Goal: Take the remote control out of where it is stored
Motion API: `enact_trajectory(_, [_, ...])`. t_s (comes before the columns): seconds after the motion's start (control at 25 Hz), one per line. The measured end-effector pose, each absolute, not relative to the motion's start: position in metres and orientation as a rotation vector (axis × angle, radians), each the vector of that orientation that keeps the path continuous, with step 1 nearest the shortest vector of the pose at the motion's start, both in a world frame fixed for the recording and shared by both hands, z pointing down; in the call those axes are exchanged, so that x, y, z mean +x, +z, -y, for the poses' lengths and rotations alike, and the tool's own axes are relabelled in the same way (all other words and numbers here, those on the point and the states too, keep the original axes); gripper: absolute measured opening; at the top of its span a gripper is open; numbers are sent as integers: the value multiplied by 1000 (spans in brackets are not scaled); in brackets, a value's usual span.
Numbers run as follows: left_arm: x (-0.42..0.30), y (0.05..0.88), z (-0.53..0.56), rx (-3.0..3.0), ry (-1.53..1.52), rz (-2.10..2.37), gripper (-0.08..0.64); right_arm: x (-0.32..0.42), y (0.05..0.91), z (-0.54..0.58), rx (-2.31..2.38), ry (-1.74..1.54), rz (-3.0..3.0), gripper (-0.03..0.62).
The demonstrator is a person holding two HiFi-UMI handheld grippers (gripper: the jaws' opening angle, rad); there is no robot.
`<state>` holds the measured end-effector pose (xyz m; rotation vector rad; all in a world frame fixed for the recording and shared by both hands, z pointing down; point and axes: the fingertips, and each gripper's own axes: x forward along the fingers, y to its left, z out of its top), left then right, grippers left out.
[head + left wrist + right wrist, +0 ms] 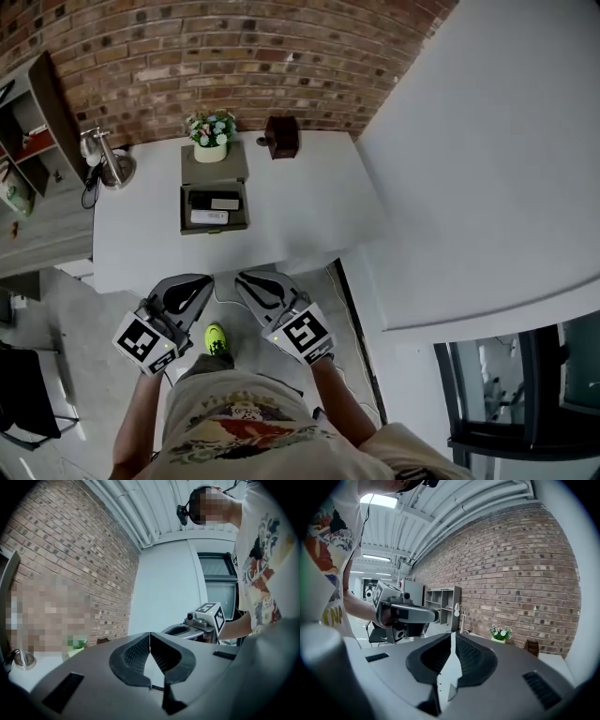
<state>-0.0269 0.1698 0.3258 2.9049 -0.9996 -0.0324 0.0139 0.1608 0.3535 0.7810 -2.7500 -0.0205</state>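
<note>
Low in the frame's centre, the left gripper (195, 289) and right gripper (255, 287) hang side by side over the floor, just short of the table's (309, 206) near edge. Both have their jaws pressed together with nothing between them. The remote (208, 217) lies in an open box (184, 214) at mid-table, well apart from both grippers, with a dark item (201, 199) beside it. Flowers (210, 131) stand behind the box.
</note>
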Motion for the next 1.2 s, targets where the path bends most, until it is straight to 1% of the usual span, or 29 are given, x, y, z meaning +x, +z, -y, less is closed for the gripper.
enact_trajectory(0.44, [-69,333,-90,2880,-57,983,8,-38,363,-84,746,-31,2681,20])
enact_trajectory(0.68, [-90,342,-62,2861,-44,1011,8,-52,372,-55,730,-30,2664,25])
enact_trajectory(0.96, [-108,342,-41,2839,-35,1087,6,-59,383,-30,686,-68,2617,71])
enact_trajectory(1.2, [-109,348,-26,2806,-10,1179,8,-64,395,-10,597,-129,2608,74])
